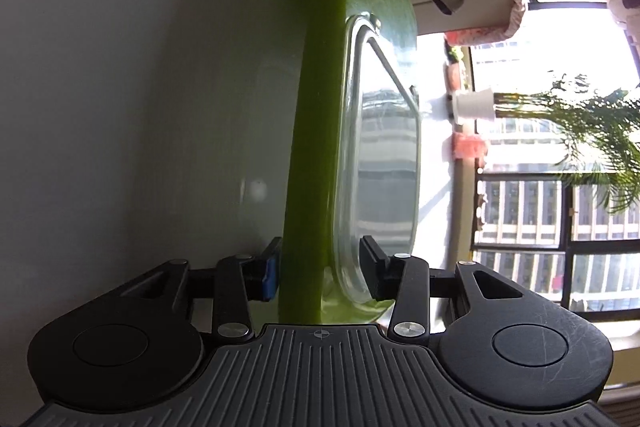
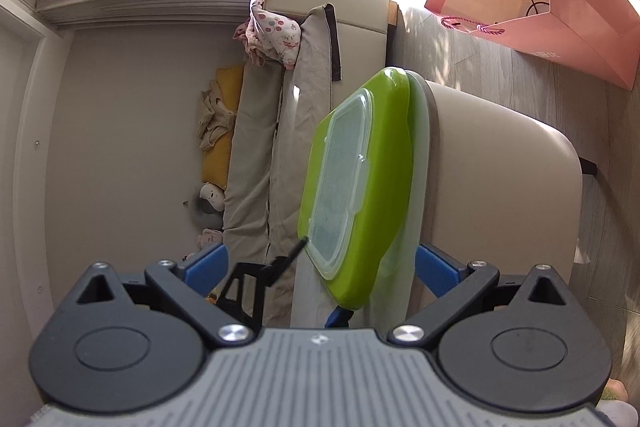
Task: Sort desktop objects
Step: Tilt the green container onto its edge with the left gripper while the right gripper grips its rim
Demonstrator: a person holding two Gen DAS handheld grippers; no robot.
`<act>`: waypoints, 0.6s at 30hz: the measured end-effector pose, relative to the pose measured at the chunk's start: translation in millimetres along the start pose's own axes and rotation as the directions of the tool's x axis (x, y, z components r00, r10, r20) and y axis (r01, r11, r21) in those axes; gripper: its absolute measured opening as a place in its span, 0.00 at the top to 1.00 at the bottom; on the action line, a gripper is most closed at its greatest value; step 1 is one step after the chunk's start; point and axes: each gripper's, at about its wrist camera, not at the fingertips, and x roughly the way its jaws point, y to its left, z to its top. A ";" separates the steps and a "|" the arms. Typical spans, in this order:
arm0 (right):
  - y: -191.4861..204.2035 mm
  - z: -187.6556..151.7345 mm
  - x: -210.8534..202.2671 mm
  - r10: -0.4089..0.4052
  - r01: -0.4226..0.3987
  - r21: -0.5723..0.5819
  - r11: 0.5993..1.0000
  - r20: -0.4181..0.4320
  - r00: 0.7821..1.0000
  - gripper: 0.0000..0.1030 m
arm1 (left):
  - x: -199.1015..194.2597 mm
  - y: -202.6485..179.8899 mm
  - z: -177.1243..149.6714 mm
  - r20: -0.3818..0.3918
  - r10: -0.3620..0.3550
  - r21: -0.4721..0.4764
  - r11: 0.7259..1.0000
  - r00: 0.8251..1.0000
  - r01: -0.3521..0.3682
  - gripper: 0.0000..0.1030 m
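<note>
A green lunch-box lid (image 1: 308, 147) with a clear raised window stands edge-on in the left wrist view. My left gripper (image 1: 320, 269) is shut on its near edge, with the blue pad on the green side and the other pad against the clear window. In the right wrist view the same lid (image 2: 380, 155) hangs tilted, with a pale translucent layer (image 2: 420, 155) behind it. Its lower corner lies between the wide-apart fingers of my open right gripper (image 2: 322, 263), and the pads do not press on it. The left gripper's black finger (image 2: 280, 265) shows at that corner.
A beige chair back (image 2: 500, 187) stands right behind the lid. A pink paper bag (image 2: 560, 7) lies on the wooden floor beyond it. A sofa with draped cloths (image 2: 288, 107) runs along the wall. A window with a railing (image 1: 560, 227) and a plant (image 1: 592, 131) fill the right of the left wrist view.
</note>
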 end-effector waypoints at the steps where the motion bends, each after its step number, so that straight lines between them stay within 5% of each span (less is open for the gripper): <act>1: 0.7 -3.1 2.0 0.001 -0.001 -0.002 1.000 -0.006 1.000 0.02 | -1.0 1.9 0.5 -0.002 -0.005 -0.013 1.000 1.000 0.005 0.60; 8: -7.0 -16.2 25.9 0.047 -0.041 0.070 0.997 -0.091 0.995 0.05 | -4.2 6.0 -2.4 -0.051 -0.014 -0.090 0.996 0.999 0.009 0.60; 12: -7.1 -25.9 47.6 0.015 0.001 0.098 0.995 -0.161 0.987 0.35 | -13.3 12.1 -6.1 -0.092 -0.020 -0.140 0.990 0.996 0.007 0.62; 18: -1.2 -28.5 72.1 -0.057 0.068 0.104 0.992 -0.103 0.993 0.37 | -22.4 12.3 0.1 -0.089 0.001 -0.133 0.991 0.996 -0.013 0.65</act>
